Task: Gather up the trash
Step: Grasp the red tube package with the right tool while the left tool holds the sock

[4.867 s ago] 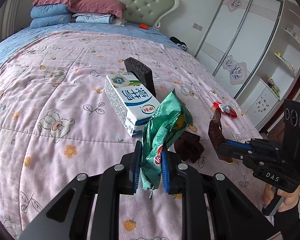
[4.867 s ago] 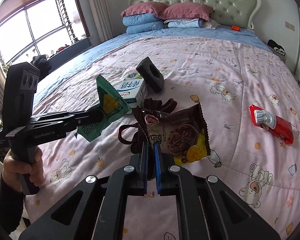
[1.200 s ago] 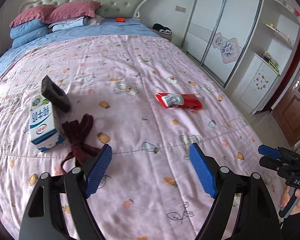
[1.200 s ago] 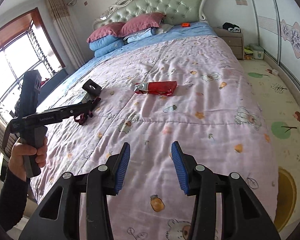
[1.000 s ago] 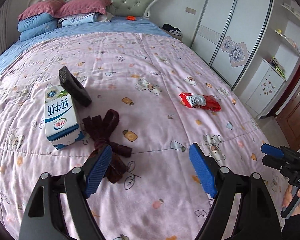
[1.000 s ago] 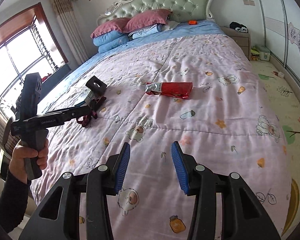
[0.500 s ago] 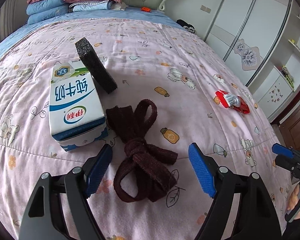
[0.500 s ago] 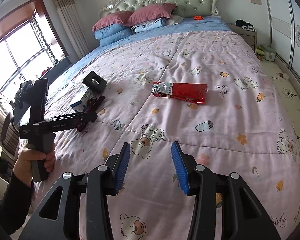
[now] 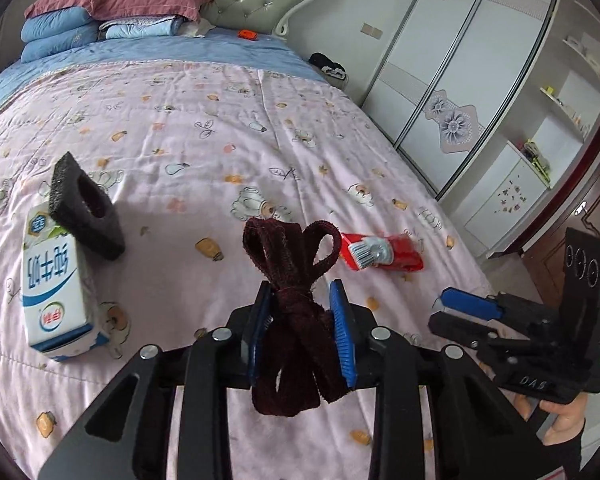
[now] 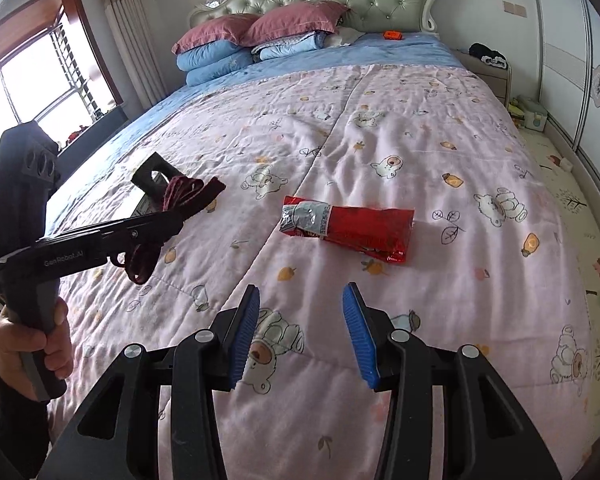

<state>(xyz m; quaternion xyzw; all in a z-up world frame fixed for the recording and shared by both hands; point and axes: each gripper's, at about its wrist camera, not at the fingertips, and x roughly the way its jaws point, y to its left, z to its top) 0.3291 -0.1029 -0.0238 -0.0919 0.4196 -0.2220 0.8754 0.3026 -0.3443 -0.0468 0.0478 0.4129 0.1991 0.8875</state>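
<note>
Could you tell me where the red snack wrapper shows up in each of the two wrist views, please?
Left wrist: the red snack wrapper lies right of centre, just beyond the left claw.
Right wrist: it lies at centre, ahead of the right claw.
Shared landmark: the black foam block.

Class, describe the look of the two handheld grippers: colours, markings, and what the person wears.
Both are black frames with ribbed blue pads and silver bolts. The left gripper reads "GenRobot.AI", the right gripper "DAS". Dark sleeves cover the wrists.
</note>
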